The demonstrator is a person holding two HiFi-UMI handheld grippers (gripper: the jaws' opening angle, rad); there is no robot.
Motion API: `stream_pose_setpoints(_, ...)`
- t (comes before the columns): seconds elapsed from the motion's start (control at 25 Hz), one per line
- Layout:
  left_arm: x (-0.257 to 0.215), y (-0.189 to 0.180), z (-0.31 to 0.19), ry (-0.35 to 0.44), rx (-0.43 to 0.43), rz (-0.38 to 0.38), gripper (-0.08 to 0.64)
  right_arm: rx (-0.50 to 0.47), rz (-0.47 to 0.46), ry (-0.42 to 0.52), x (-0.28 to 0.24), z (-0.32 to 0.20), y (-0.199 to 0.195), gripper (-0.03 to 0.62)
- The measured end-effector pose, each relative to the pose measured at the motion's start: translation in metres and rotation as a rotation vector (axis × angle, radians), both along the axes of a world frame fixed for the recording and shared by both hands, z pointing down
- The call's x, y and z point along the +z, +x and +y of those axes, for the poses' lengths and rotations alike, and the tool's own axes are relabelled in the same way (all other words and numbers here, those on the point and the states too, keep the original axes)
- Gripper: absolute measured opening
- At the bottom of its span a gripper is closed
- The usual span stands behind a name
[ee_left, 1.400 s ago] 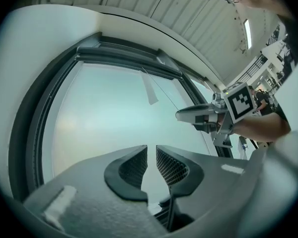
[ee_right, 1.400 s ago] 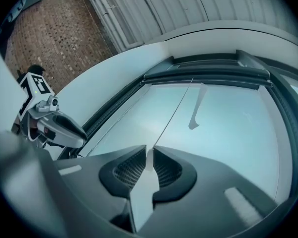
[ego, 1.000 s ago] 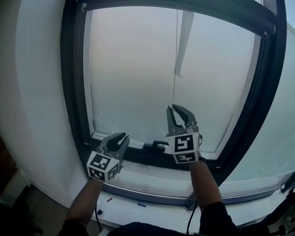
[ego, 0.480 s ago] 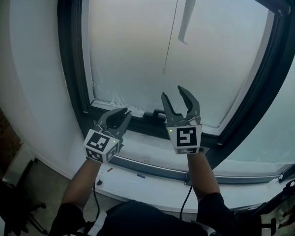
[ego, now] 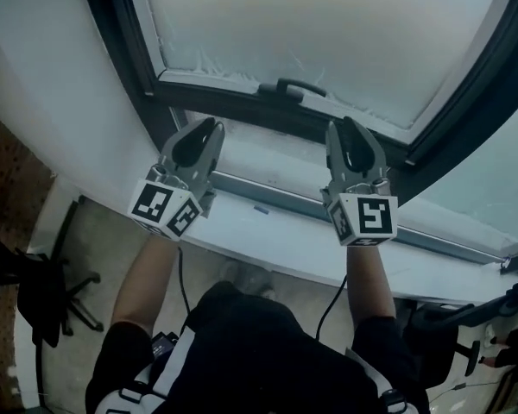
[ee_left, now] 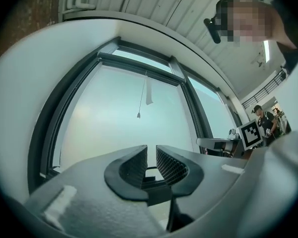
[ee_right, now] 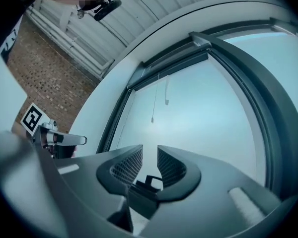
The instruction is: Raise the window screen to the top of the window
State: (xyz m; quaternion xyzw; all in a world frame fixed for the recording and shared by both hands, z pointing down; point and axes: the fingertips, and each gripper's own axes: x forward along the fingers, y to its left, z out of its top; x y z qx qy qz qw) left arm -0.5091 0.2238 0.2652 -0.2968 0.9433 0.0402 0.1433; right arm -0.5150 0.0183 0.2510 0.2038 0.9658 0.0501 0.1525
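While both grippers hovered above the sill [ego: 272, 164], the left gripper [ego: 209, 131] had its jaws slightly apart and empty. The right gripper [ego: 346, 129] had just been closing its jaws, now narrowly apart around nothing. Beyond them, the screen [ego: 345, 33] covered the window, its handle [ego: 290, 86] at the bottom.

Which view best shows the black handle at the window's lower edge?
The head view: the handle shows whole and unobstructed. The left gripper view catches only a small sliver of it between its own jaws. The right gripper view shows likewise.
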Motion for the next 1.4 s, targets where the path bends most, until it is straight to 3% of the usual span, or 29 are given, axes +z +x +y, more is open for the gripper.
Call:
stream_pose_setpoints(0.16, 0.028, 0.027, 0.003, -0.031, -0.004, 0.038, 0.06, 0.03, 0.058, 0.011, 0.047, -0.016, 0.025, 0.08)
stream_pose_setpoints(0.36, 0.041, 0.049, 0.019, 0.009, 0.015, 0.045, 0.06, 0.101, 0.118, 0.019, 0.078, -0.032, 0.066, 0.069)
stream_pose_setpoints(0.52, 0.044, 0.077, 0.038, 0.013, 0.041, 0.04, 0.06, 0.158, 0.133, -0.012, 0.084, -0.029, 0.099, 0.012)
stream_pose_setpoints(0.84, 0.071, 0.128, 0.086, 0.01, 0.106, 0.073, 0.058, 0.223, 0.181, -0.015, 0.098, 0.019, 0.17, 0.009)
stream_pose_setpoints(1.12, 0.087, 0.16, 0.091, 0.034, 0.175, 0.105, 0.058, 0.287, 0.234, -0.034, 0.115, 0.024, 0.225, 0.006)
stream_pose_setpoints(1.4, 0.096, 0.182, 0.076, 0.028, 0.182, 0.109, 0.058, 0.278, 0.226, -0.052, 0.12, 0.01, 0.25, 0.005)
